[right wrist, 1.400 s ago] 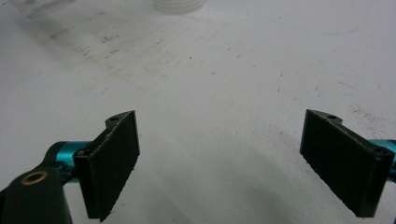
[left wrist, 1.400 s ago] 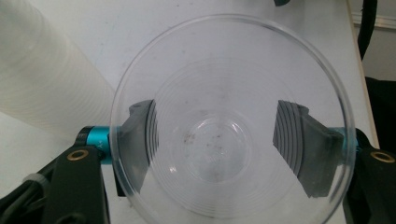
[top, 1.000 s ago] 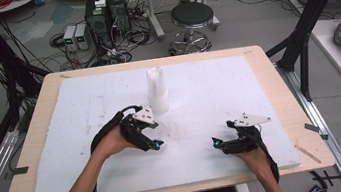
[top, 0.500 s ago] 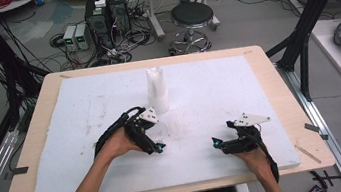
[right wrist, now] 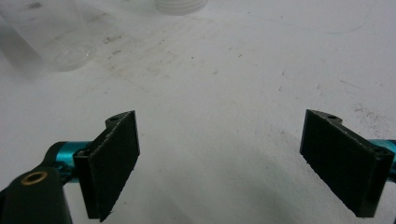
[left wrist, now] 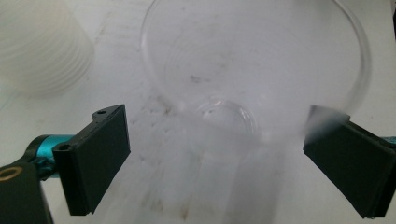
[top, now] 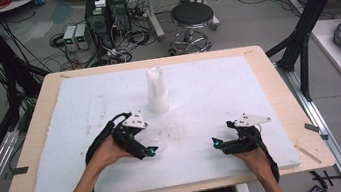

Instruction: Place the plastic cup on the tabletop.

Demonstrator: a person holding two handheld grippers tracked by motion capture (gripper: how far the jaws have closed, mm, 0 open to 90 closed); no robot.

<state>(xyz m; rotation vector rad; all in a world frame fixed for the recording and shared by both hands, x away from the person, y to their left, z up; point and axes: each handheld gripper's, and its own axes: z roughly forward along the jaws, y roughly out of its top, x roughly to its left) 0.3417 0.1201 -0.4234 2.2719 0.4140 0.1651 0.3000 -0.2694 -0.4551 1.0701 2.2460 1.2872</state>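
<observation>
Left gripper point(left wrist: 215, 154): was held wide apart, its 2 black jaws flanking a clear plastic cup point(left wrist: 252, 79); no jaw was seen pressed against the wall, though the right-hand pad lay close to the rim, blurred.

Clear plastic cup: stood upright on the white foam board point(top: 64, 141), directly ahead of the left gripper point(top: 150, 152) and partly between its jaws; its round base was seen through the transparent wall in the left gripper view.

Stack of white cups point(top: 156, 91): was placed farther ahead of the left gripper, beyond the clear cup, well apart from both tools; in the left gripper view its ribbed side point(left wrist: 42, 46) appeared ahead and to the left of the jaws.

Right gripper point(right wrist: 219, 158): was held released, with nothing between its 2 jaws, low over bare board; the clear cup point(right wrist: 56, 32) lay far ahead and to its left.

Right gripper, high view point(top: 218, 144): was rested near the front edge of the board, well apart from the cup.

Progress: the approach was judged nearly complete, since the cup was already bracketed; no grasp was yet made.

Remaining: the jaws would have to be closed on the cup wall and the cup lifted or moved; where it was meant to go could not be told.

Risk: a thin clear wall was judged likely to buckle or slip under a hard squeeze.
</observation>
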